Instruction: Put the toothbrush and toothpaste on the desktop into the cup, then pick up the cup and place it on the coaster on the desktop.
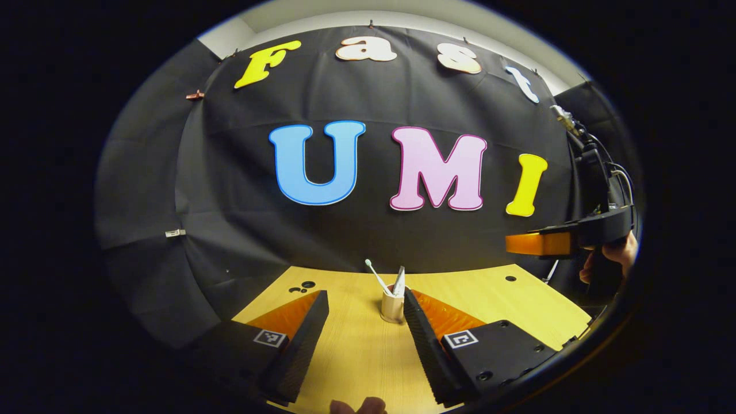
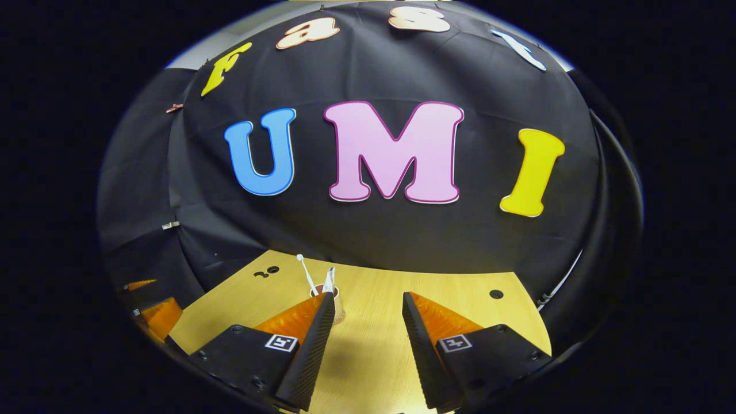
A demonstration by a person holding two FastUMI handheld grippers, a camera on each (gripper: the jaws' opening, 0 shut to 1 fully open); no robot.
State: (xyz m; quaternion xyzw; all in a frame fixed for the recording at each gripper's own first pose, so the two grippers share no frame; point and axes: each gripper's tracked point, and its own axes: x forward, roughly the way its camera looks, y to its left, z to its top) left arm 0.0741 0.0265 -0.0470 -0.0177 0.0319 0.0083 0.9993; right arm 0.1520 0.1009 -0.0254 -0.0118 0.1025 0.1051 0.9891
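A small pale cup [image 1: 393, 307] stands upright on the wooden table [image 1: 356, 351]. A white toothbrush [image 1: 376, 276] and a toothpaste tube [image 1: 399, 282] stick out of its top. My left gripper [image 1: 365, 296] is open, and the cup stands just beyond it, close to its right fingertip. My right gripper [image 1: 520, 244] hovers at the far right above the table, held by a hand [image 1: 612, 256]. In the right gripper view that gripper [image 2: 368, 299] is open and holds nothing. There its left finger hides part of the cup [image 2: 338, 310], with the toothbrush [image 2: 306, 276] and toothpaste [image 2: 329, 280] showing above.
The table [image 2: 374, 356] has small round holes at the back left [image 1: 307, 284] and back right [image 2: 495, 294]. The black cloth wall rises right behind it. My left gripper [image 2: 150, 300] shows low at the far left of the right gripper view.
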